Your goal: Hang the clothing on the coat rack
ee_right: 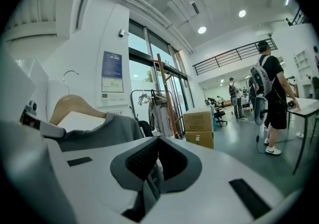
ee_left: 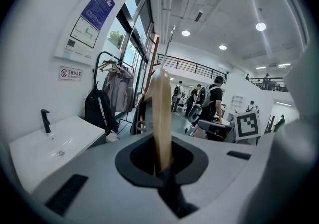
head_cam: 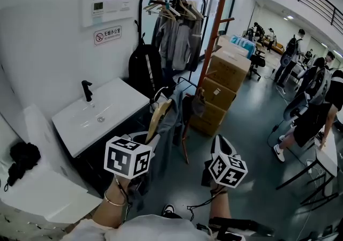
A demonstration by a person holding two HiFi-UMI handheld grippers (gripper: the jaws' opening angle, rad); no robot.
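My left gripper (head_cam: 152, 137) is shut on the lower end of a wooden hanger (head_cam: 158, 117), which stands upright between its jaws (ee_left: 162, 118). A grey garment (head_cam: 172, 121) hangs on that hanger and shows at the left of the right gripper view (ee_right: 102, 128). My right gripper (head_cam: 218, 142) is to the right of the garment, and a fold of grey cloth (ee_right: 155, 177) is pinched between its shut jaws. The black coat rack (head_cam: 143, 0) stands further off against the wall, with several hangers and grey clothes (head_cam: 176, 39) on its bar.
A white sink counter (head_cam: 115, 100) with a black tap runs along the left wall. A black backpack (head_cam: 142, 68) leans under the rack. Stacked cardboard boxes (head_cam: 225, 79) and a brown pole (head_cam: 216, 25) stand right of it. People (head_cam: 317, 87) and a table (head_cam: 328, 155) are at right.
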